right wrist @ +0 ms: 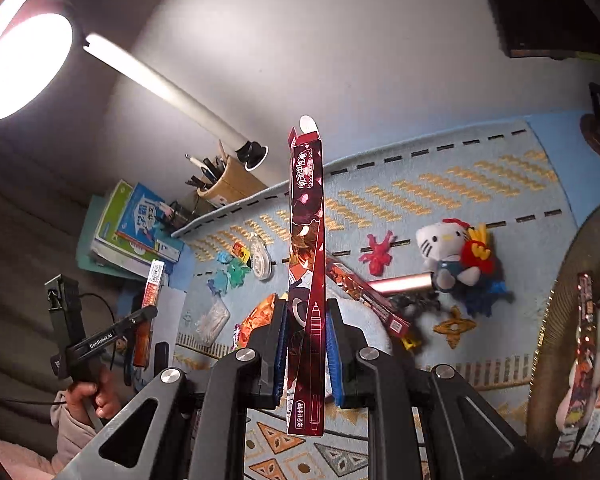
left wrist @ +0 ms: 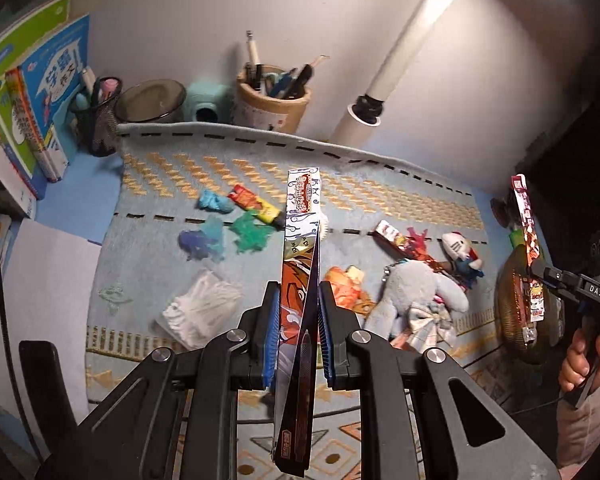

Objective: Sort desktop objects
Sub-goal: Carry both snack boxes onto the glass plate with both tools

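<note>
My left gripper (left wrist: 299,300) is shut on a long orange-and-white pen box (left wrist: 300,248), held upright above the blue mat (left wrist: 160,248). It also shows in the right wrist view (right wrist: 150,312), at the far left. My right gripper (right wrist: 307,316) is shut on a long dark red pen box (right wrist: 306,240), also held upright. That box shows in the left wrist view (left wrist: 528,248), over a round woven basket (left wrist: 512,312). On the mat lie small plastic figures (left wrist: 220,232), another pen box (right wrist: 364,292), a Hello Kitty plush (right wrist: 448,252) and a grey plush (left wrist: 416,296).
Pen holders (left wrist: 274,96), a mesh cup (left wrist: 100,116), a bowl (left wrist: 150,100) and books (left wrist: 28,100) line the back and left. A lamp arm (left wrist: 400,64) leans over the mat. The basket (right wrist: 556,320) holds several boxes. A bag of cotton swabs (left wrist: 198,308) and a snack packet (left wrist: 346,284) lie near.
</note>
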Available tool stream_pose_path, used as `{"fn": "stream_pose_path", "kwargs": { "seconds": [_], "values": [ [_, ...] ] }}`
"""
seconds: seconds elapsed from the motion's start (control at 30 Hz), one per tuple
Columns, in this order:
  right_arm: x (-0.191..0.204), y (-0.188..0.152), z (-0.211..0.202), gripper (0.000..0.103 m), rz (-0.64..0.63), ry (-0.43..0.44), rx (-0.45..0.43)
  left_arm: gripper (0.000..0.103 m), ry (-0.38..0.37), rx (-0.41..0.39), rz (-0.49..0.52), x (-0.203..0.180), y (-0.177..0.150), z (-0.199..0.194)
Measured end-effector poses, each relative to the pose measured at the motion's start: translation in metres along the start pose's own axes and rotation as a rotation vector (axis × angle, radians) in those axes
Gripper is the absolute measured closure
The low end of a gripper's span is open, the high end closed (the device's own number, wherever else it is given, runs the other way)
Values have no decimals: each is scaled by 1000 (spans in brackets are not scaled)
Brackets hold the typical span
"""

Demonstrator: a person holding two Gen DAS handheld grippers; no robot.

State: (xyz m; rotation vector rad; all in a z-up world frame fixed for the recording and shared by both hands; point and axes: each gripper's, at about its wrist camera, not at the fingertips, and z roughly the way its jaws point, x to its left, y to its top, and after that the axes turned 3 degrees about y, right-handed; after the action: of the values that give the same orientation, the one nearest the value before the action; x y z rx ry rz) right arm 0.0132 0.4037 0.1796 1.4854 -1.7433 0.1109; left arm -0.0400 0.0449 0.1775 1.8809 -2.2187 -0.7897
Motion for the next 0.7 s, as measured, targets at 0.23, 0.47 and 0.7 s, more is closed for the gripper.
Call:
{"fn": "stream_pose_path", "kwargs": {
  "seconds": [0.23, 0.47, 0.7],
  "values": [
    [-62, -19, -111, 86, 89, -89, -128, 88, -135, -3, 131, -130, -4, 1],
    [-128, -41, -210, 86, 166, -251, -213, 88, -292, 52, 234, -268, -21, 27],
    [-179, -58, -239, 86, 230, -294, -171, 88, -350, 133, 266, -367, -49, 73]
  ]
}}
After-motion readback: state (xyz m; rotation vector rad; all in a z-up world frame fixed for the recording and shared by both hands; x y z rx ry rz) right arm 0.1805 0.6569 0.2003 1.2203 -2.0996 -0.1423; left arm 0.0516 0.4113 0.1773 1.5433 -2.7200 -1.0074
